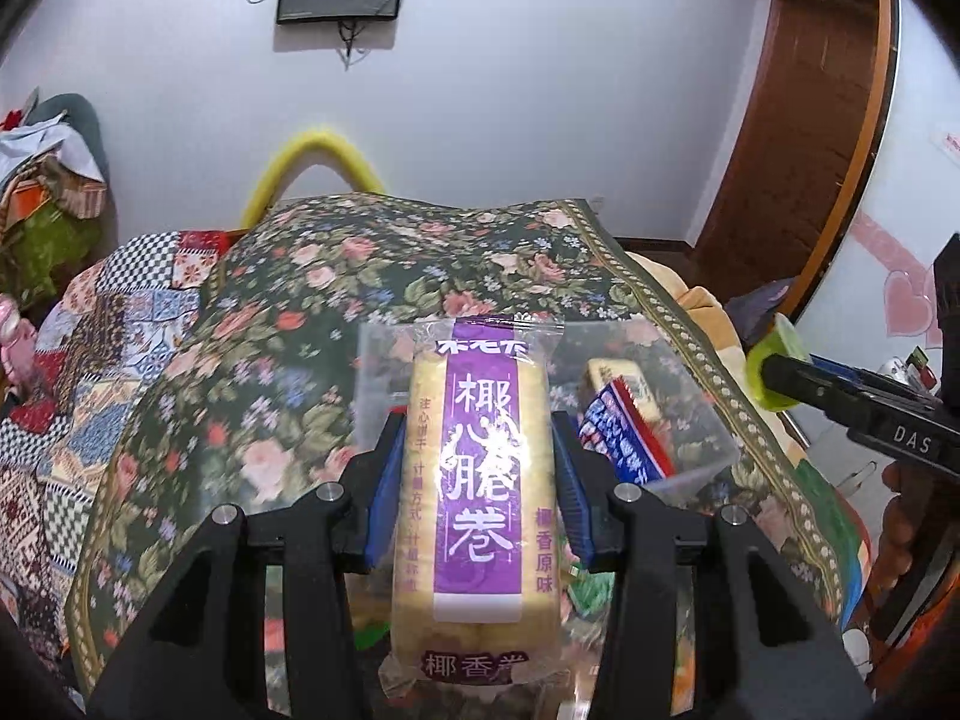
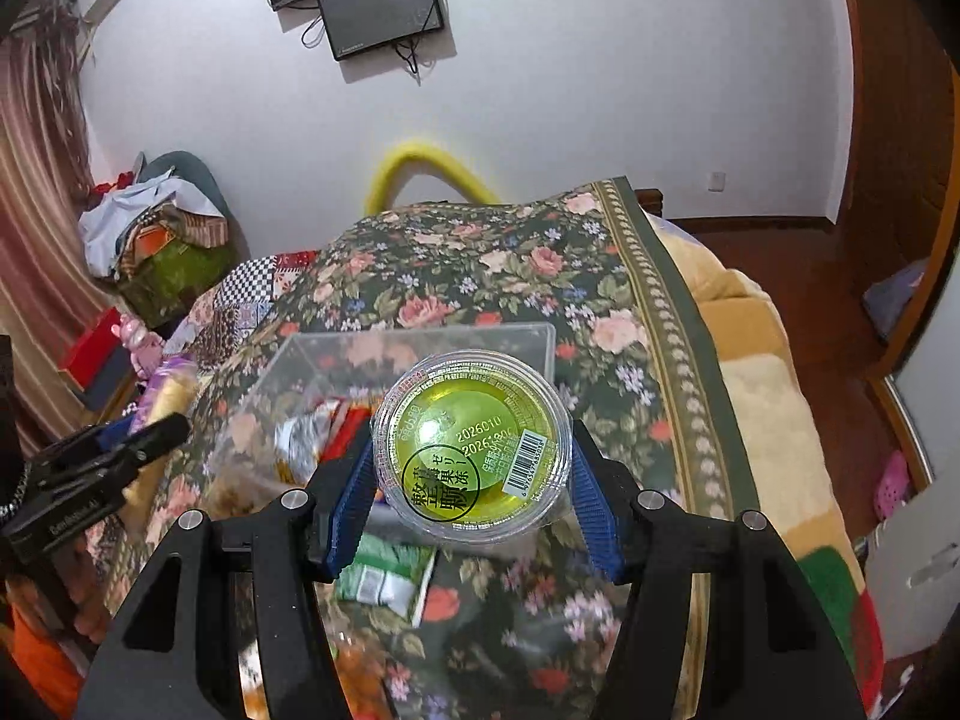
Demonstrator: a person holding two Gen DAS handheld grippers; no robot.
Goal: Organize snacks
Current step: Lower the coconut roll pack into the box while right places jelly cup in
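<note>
- The left tongs (image 1: 477, 480) are clamped on a roll pack (image 1: 478, 498) with a purple label, blue pads pressing both its long sides, holding it above the bed.
- The right tongs (image 2: 474, 468) grip a jelly cup (image 2: 472, 441), green with a clear rim, lid facing the camera; one pad on each side.
- Just behind both held snacks sits one clear box (image 2: 420, 348) on the floral bedspread (image 2: 540, 264). Inside it lie several wrapped snacks, among them a red-and-blue pack (image 1: 624, 438); their count is unclear.
- In front of the box, under the cup, one green pack (image 2: 384, 576) lies on the bedspread.
- Each tool shows at the edge of the other's view, well apart, the box between them.
- Around: one yellow tube (image 2: 420, 168) arching behind the bed, two dark screens (image 2: 384, 6) on the wall, a heap of cloth (image 2: 150, 222) at left, a wooden door (image 1: 798, 90) at right.
</note>
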